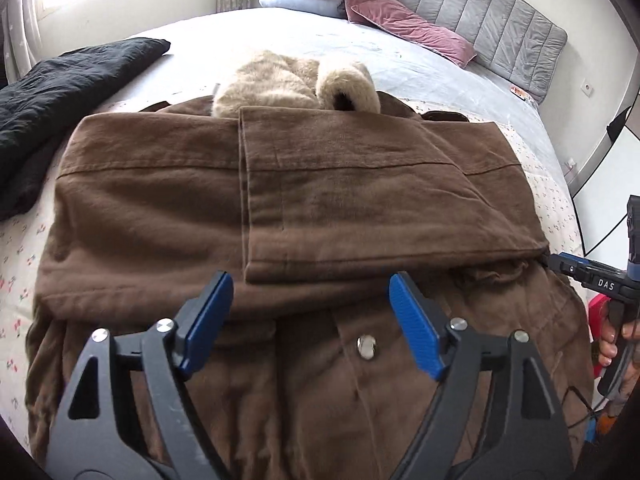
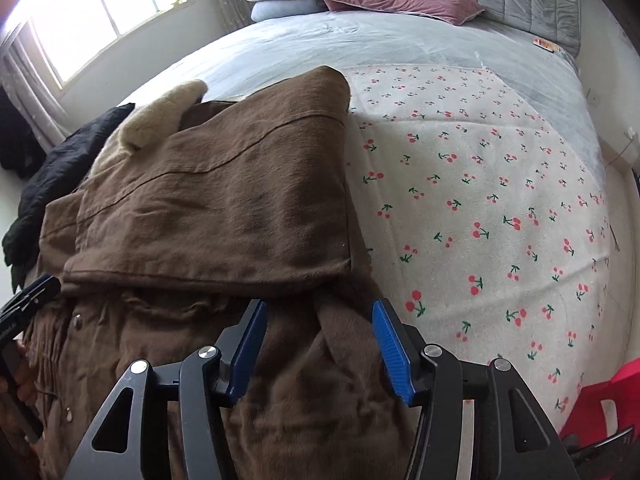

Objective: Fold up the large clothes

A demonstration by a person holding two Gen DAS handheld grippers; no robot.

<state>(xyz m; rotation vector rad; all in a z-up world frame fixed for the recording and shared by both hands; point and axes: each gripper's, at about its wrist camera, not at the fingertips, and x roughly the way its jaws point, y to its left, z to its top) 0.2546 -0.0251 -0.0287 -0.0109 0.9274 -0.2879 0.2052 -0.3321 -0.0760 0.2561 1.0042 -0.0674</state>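
A large brown coat lies spread on the bed, on the cherry-print blanket. Both sleeves are already laid across the chest, and the right sleeve lies on top of the other. The beige fur collar shows at the far end, toward the headboard.

The left gripper hangs over the middle of the coat, near a metal snap button; its blue fingers stand wide apart and nothing is between them. The right gripper is over the coat's right edge, its fingers also apart, with brown cloth below them but not pinched.

I judge the sleeve step is finished and the body fold comes next. For this, both grippers must go down to the near hem, which is out of view here, take the thick cloth firmly and carry it up toward the collar. The sleeves could slide off if the lift is uneven.
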